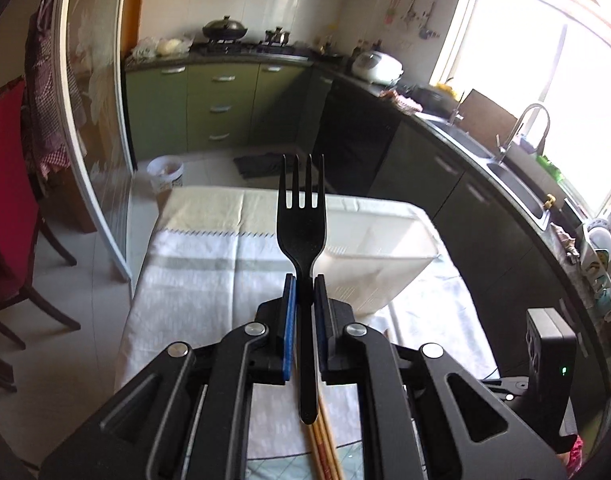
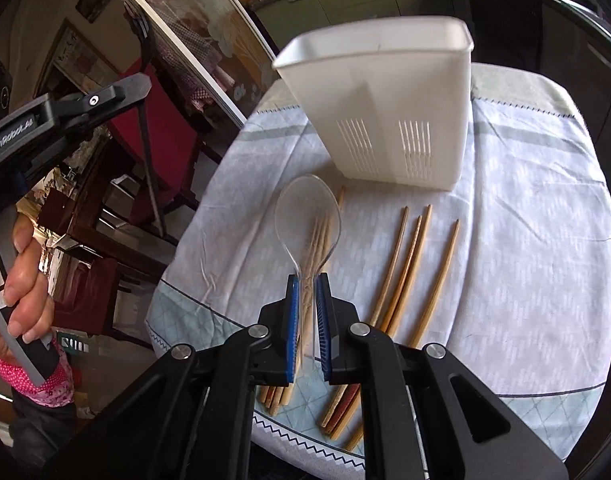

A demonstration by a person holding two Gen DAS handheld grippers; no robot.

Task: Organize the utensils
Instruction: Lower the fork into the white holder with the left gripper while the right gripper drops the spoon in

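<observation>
So we've got our left gripper clamped on a black plastic fork, pinching it at the neck with the tines pointing up and away from us and the handle running back between the blue pads. It's held up in the air above the table, with the white rectangular plastic utensil holder sitting just behind it and a bit to the right on the pale checked tablecloth. Under the fork handle we can see the ends of a few wooden chopsticks lying on the cloth.

Our right gripper is closed on a clear plastic spoon, again gripped at the neck, bowl pointing toward the holder. The spoon is off the cloth, and we can see some chopsticks straight through the bowl. From this side the white holder stands upright near the far end of the table, slotted vents low on its wall, and it looks like there's a divider inside, though we can't tell what's in it, if anything.

More wooden chopsticks are spread loosely on the cloth in front of the holder, mostly to the right of the spoon. Over on the left edge, our hand is wrapped around the other gripper's handle.
</observation>
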